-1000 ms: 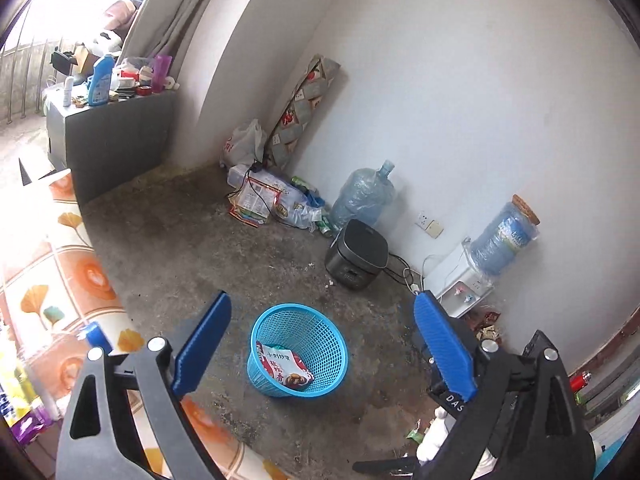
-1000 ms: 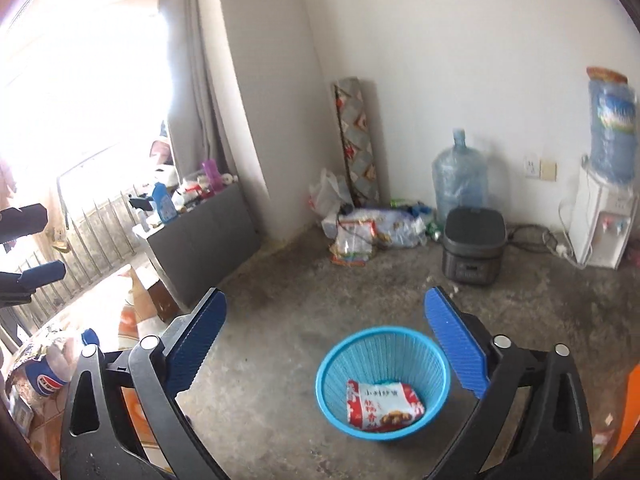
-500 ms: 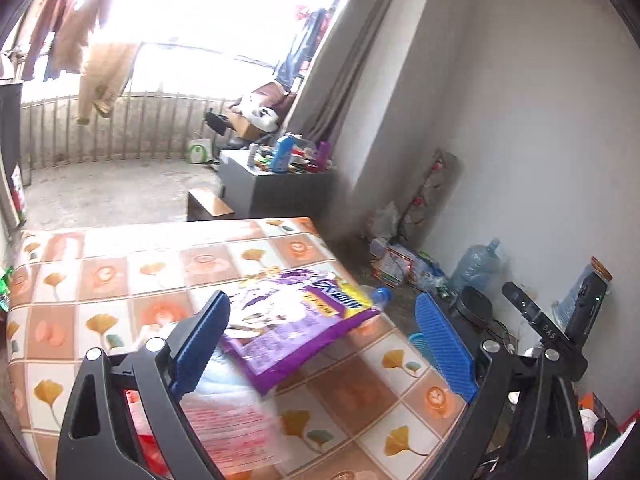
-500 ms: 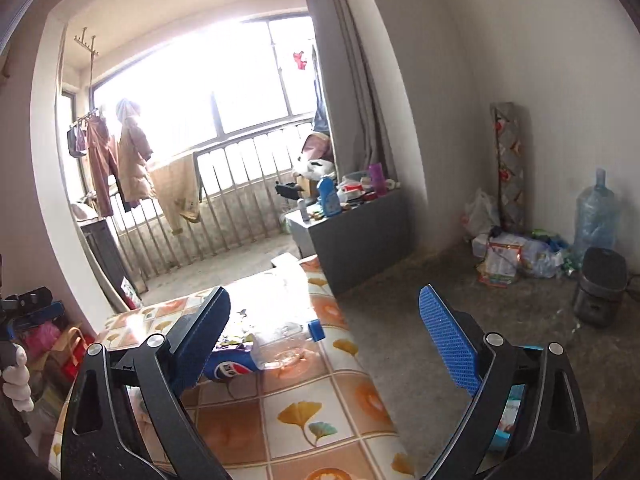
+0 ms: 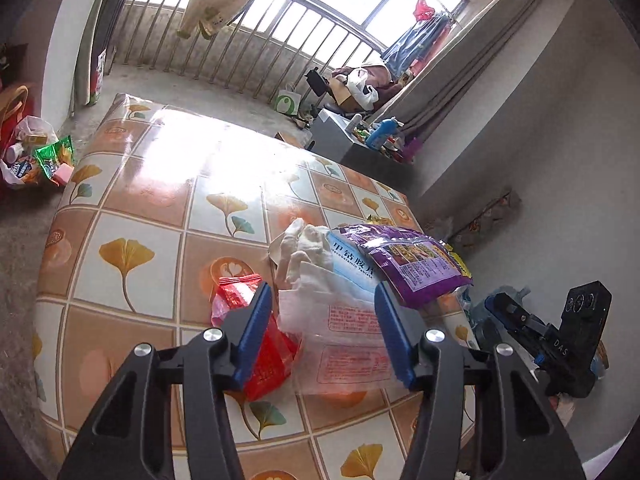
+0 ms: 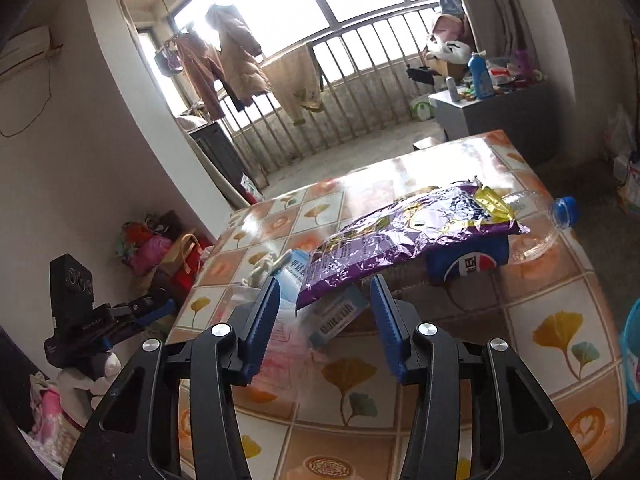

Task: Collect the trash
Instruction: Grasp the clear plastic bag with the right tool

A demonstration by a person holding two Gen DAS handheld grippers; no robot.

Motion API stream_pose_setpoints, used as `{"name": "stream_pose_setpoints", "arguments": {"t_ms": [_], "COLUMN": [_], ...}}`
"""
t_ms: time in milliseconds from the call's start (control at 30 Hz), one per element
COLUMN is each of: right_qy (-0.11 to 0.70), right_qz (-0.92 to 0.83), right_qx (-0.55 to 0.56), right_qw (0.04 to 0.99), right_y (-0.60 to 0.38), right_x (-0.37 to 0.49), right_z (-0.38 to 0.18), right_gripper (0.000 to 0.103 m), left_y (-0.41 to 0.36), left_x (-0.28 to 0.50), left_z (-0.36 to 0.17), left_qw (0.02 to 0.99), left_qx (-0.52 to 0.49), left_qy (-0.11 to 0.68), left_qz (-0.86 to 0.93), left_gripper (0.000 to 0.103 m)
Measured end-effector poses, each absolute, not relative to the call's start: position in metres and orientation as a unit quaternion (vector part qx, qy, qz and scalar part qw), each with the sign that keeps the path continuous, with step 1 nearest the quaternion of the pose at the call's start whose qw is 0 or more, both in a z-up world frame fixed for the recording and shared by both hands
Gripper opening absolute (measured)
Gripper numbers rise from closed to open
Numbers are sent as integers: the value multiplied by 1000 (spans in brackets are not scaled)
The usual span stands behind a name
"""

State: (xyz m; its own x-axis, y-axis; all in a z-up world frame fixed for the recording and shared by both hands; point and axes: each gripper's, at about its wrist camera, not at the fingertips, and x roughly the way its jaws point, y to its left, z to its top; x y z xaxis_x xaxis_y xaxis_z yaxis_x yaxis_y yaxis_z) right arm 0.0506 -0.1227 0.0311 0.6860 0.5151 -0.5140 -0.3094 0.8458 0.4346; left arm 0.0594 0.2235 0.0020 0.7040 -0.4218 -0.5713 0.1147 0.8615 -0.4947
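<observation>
Trash lies heaped at the near end of a table (image 5: 132,216) covered in ginkgo-leaf oilcloth: a purple foil snack bag (image 5: 416,262) on top, a clear printed plastic bag (image 5: 340,336) and a crumpled white tissue (image 5: 300,248) below it, a red wrapper (image 5: 260,344) to the left, and an empty Pepsi bottle (image 6: 492,256) under the purple bag's far end. The left gripper (image 5: 322,332) hovers over the clear bag, its jaws just narrowed to a half gap with the bag's upper edge between them, not visibly pinched. The right gripper (image 6: 324,320) faces the purple bag's near corner and a small barcoded box (image 6: 340,314); its jaws have likewise just been closing, half apart, empty. The blue basket (image 6: 632,356) shows only as a rim at the right edge of the right wrist view, on the floor beside the table. Judged best practice: bite one item per gripper, seating the pads well onto the film rather than its fringe; lifting the purple bag first may free the bottle, which could roll off the edge.
</observation>
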Motion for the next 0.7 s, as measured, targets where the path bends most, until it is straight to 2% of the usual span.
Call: {"name": "stream_pose_setpoints", "arguments": {"t_ms": [167,333,467,600,700], "right_qy": [385,448,474,487,488], "right_qz": [255,257,267,277,284], "right_qx": [177,208,239,255,259], "right_qw": [869,831,804,788,783], "right_y": [-109,-106,-108,-108,-110], "right_x": [59,68,71,71,70], "right_z": [12,-16,-30,-38,-38], "right_gripper": [42,43,43,43,37], "left_y": [210,209,207,208,207], "left_x": [70,80,84,86,87], "left_z": [-16,-43,-55,-57,-59], "left_qw": [905,883,876,876,874], "left_qx": [-163,-186,-180,-177,-177], "left_qy": [371,407,425,426,429], "left_qz": [-132,-145,-143,-142,-141], "left_gripper": [34,25,20,19,19]}}
